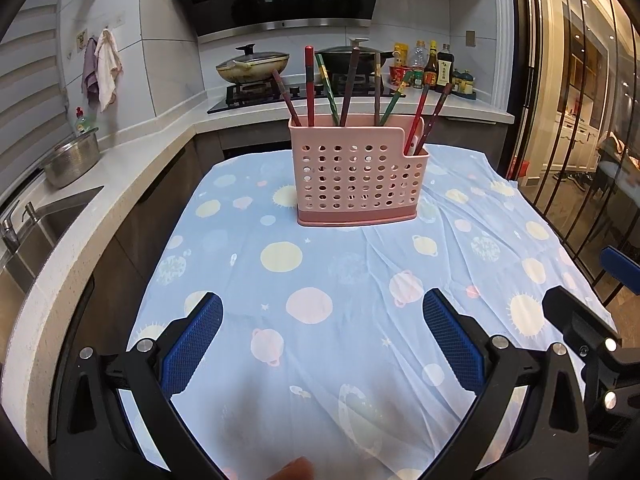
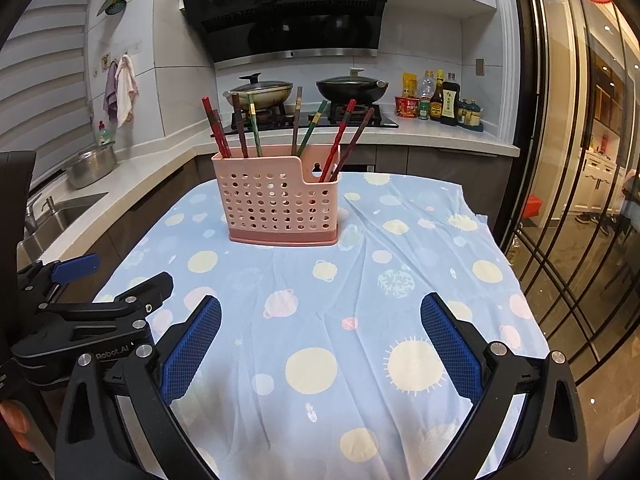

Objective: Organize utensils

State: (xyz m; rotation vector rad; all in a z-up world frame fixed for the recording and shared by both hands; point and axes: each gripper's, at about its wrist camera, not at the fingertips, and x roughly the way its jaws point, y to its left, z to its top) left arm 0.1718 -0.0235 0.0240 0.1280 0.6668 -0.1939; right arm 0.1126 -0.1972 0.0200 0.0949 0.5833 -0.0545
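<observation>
A pink perforated utensil holder [image 1: 356, 176] [image 2: 280, 204] stands upright on the far half of the table with the blue planet-print cloth [image 1: 320, 272] [image 2: 360, 280]. Several chopsticks [image 1: 348, 88] [image 2: 256, 128], red, brown and green, stick up from its tall section, and two reddish ones [image 1: 424, 116] [image 2: 344, 140] lean in the low right section. My left gripper [image 1: 322, 312] hovers open over the near cloth, well short of the holder, with nothing between its blue pads. My right gripper [image 2: 320, 316] is open and empty too, beside the left one.
A white counter with a sink [image 1: 44, 232] and a steel bowl [image 1: 72, 158] runs along the left. Behind the table are a stove with two lidded pans [image 2: 352, 88] and sauce bottles [image 2: 444, 100]. A glass door with black bars [image 2: 568, 200] borders the right.
</observation>
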